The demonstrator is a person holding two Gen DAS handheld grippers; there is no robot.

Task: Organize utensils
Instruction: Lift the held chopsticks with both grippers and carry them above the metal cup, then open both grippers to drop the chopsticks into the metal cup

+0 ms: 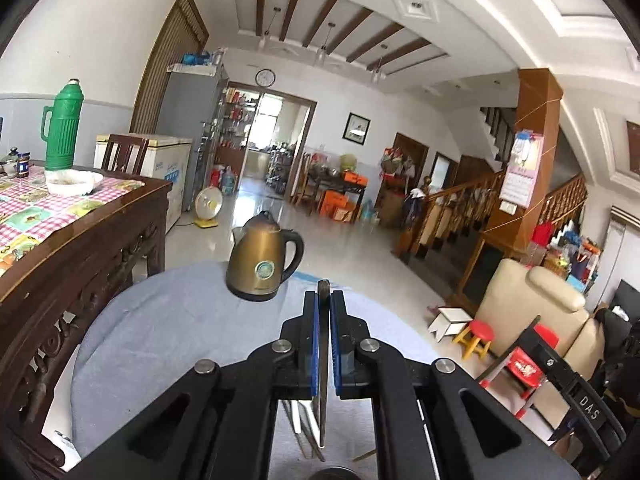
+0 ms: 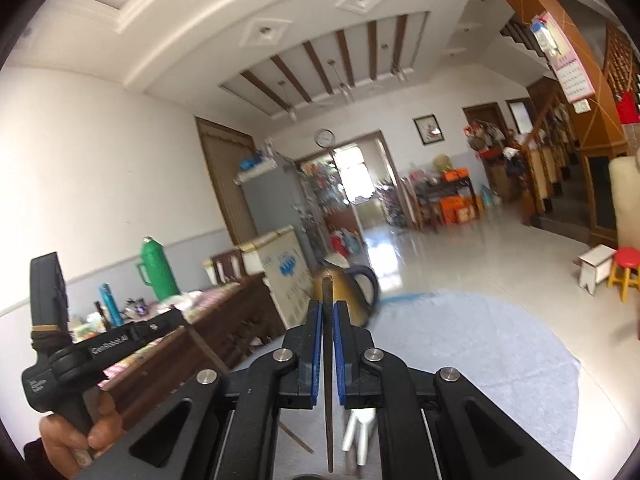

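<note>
My left gripper (image 1: 323,296) is shut on a thin dark chopstick (image 1: 322,420) that runs lengthwise between its blue pads, the tip poking past the fingertips. My right gripper (image 2: 328,306) is likewise shut on a second dark chopstick (image 2: 329,432). Both are held above a round table with a grey-blue cloth (image 1: 160,340) (image 2: 480,360). Under the left gripper lie pale and metal utensils (image 1: 298,420). Under the right one I see a blurred white utensil (image 2: 360,428) and a loose stick (image 2: 296,436). A hand (image 2: 80,428) holds the left gripper's handle.
A bronze kettle (image 1: 260,264) (image 2: 348,286) stands at the round table's far edge. A dark carved table with a checked cloth (image 1: 60,216) and a green thermos (image 1: 63,128) is on the left. A cream sofa (image 1: 532,308), red stool (image 1: 478,336) and red chair (image 1: 524,368) are on the right.
</note>
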